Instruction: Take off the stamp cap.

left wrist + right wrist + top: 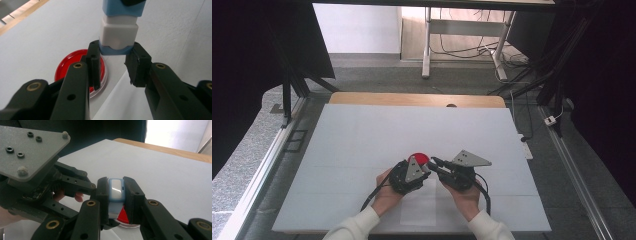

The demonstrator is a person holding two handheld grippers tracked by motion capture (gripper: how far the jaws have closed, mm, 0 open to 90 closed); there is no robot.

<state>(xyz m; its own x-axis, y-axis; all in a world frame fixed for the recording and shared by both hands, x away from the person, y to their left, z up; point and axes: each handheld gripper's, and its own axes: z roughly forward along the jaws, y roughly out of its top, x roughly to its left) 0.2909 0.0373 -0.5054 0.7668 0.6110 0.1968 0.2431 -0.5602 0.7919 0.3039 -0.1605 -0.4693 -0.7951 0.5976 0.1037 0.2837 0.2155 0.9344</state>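
Both the left gripper (pixel 113 60) and right gripper (pixel 116 192) clamp one blue-and-white plastic block (pixel 118 35); uneven pulling could drop it onto the red round dish (pixel 77 66) just below.

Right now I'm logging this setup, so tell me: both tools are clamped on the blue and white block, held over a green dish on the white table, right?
Not quite: the dish is red, not green, as the left gripper view shows. The rest holds: the left tool and the right tool both clamp the blue and white block above it over the white table.
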